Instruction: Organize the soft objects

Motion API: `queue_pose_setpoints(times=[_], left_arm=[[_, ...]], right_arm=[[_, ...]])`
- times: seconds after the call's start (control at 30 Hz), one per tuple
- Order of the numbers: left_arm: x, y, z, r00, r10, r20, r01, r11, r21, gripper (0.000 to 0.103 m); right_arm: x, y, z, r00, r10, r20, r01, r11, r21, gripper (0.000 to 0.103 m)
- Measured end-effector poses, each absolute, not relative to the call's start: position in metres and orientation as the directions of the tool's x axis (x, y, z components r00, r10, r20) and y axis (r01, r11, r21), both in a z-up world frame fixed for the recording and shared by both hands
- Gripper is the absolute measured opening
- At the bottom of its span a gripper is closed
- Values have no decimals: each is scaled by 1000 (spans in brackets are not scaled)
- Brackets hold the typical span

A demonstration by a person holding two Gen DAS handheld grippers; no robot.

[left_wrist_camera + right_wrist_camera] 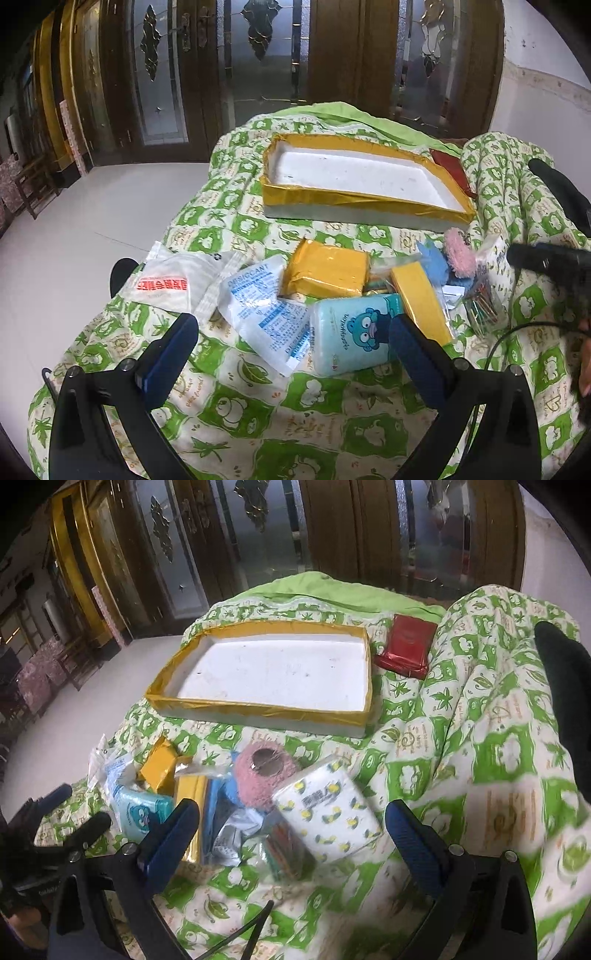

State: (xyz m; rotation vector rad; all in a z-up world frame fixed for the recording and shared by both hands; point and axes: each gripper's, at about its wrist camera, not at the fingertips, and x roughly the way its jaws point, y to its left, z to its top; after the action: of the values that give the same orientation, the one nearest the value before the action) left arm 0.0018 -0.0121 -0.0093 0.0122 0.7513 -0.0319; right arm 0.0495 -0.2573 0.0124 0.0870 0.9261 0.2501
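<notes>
We judge that the task is only at its beginning: the gold-edged tray (369, 177) ahead of both tongs has nothing inside, only its white bottom, and all the soft packets lie in a loose heap on the green-patterned quilt (240, 424) between the tongs and the tray. The left tongs (293, 341) are spread wide and hold nothing; they hover just before the heap, and the blue tissue pack with a cartoon bear (351, 332) lies close to their right finger. The right tongs (291, 830) are also wide and empty, with the tissue pack printed with lemons (328, 812) lying between their fingers but not touched, as far as we can see. Left of the blue pack lie a white desiccant sachet (258, 310) and a white sachet with a red label (166, 280), and beyond it a yellow wrapped block (325, 269) and a second yellow pack (421, 299). The pink fluffy roll (264, 775) leans on a blue fluffy thing (231, 794), just beyond the lemon pack. A red foil packet (404, 646) lies apart, to the right of the tray. The packs look light and easy to squeeze, their wrappers a little shiny and wrinkled. So everything is left to move, we think.
</notes>
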Motion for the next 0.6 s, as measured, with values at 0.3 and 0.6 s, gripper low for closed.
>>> queue_pose_setpoints(times=[0.3,0.6], left_arm=[[17,-41,-22,675,-93,-732,138,990,1,103],[44,-70,-45,595,-78,-800,186,982,43,103]], right_arm=[[74,-271,7,515,271,-813,-158,962,221,90],[75,-272,-1,496,231,-837,-147,972,181,88]])
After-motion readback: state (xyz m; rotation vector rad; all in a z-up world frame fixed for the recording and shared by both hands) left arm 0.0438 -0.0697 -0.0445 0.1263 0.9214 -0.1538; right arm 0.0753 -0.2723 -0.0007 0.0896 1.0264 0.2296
